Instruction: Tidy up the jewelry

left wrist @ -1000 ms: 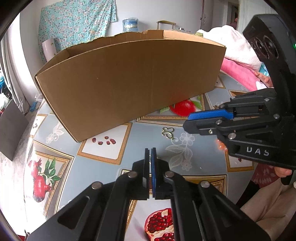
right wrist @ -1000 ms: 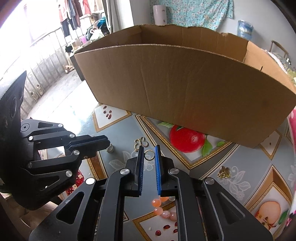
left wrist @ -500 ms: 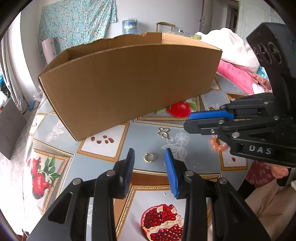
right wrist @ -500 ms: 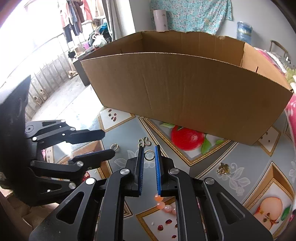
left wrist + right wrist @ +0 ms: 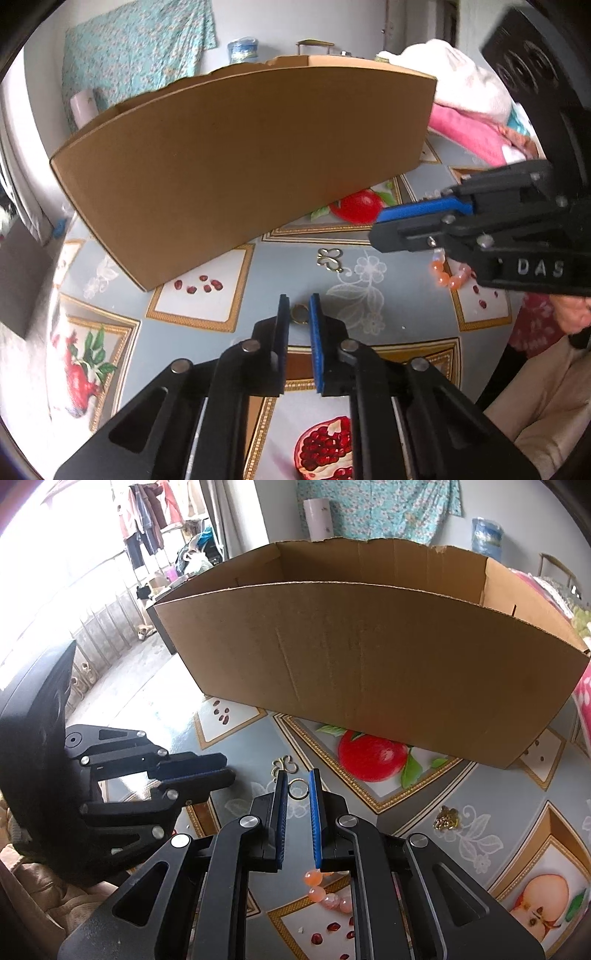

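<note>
Left wrist view: left tool jaws just closed in, now narrow around a small gold ring lying on the counter; contact unclear. Right tool narrow, gripping an orange bead bracelet that dangles below it. Gold butterfly-shaped piece lies near the open cardboard box; gold cluster charm sits apart.

Home: fruit-print tablecloth, floral curtain, hanging laundry.
</note>
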Tool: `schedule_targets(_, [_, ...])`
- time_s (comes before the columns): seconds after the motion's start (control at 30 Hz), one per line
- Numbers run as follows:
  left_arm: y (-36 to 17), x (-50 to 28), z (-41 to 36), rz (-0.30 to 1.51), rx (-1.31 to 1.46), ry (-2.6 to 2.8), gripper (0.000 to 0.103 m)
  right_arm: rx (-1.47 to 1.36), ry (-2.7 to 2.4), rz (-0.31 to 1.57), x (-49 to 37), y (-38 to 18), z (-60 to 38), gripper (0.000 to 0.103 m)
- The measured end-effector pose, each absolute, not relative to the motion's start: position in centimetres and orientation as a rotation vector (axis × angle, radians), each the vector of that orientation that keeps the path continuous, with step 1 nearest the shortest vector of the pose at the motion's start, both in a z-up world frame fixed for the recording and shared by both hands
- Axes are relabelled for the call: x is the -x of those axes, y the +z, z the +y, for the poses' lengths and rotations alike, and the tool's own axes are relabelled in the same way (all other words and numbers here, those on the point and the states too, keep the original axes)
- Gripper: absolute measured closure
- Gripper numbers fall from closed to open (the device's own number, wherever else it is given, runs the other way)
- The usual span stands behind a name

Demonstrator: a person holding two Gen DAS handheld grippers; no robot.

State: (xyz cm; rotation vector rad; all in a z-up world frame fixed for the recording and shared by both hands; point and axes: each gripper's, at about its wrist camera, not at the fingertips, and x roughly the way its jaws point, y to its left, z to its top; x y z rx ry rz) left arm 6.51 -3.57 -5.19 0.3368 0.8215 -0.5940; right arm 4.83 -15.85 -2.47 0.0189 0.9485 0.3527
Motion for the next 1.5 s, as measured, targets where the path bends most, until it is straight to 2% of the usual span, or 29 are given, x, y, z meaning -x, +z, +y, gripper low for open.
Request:
schedule_targets(0.1, [-5.2, -6.4, -3.7, 0.814, -0.343, -0.592, 0.094, -0.02, 0.349, 0.942, -4.7, -2.3, -15.9, 0.093])
schedule_targets(0.17, [-5.0, -6.3, -3.7, 0.807, -0.337, -0.592, 0.101, -0.02, 0.345, 0.937, -4.5, -2.1, -15.9, 0.093])
schedule_targets(0.2, [-4.9, -6.3, -3.6, 0.807, -0.328, -0.595, 0.101, -0.02, 0.344, 0.934, -4.4, -2.0, -16.0, 0.093])
schedule_targets(0.77, [-4.4, -5.9, -1.8, 0.863, -0.277, -0.556, 0.101, -0.027, 0.341, 0.911, -3.5, -1.2, -16.0, 0.093])
schedule_targets(1.17, [-4.8, -5.2, -3.6, 0.911, -0.328, -0.591, 0.101, -0.061, 0.348, 0.918, -3.9, -1.7, -17.1, 0.093])
schedule_targets(1.5, [-4.6, -6.5, -4.0, 0.925, -0.217, -0.658, 0.101, -0.111, 0.356, 0.929, -4.3, -2.1, -18.4, 0.093])
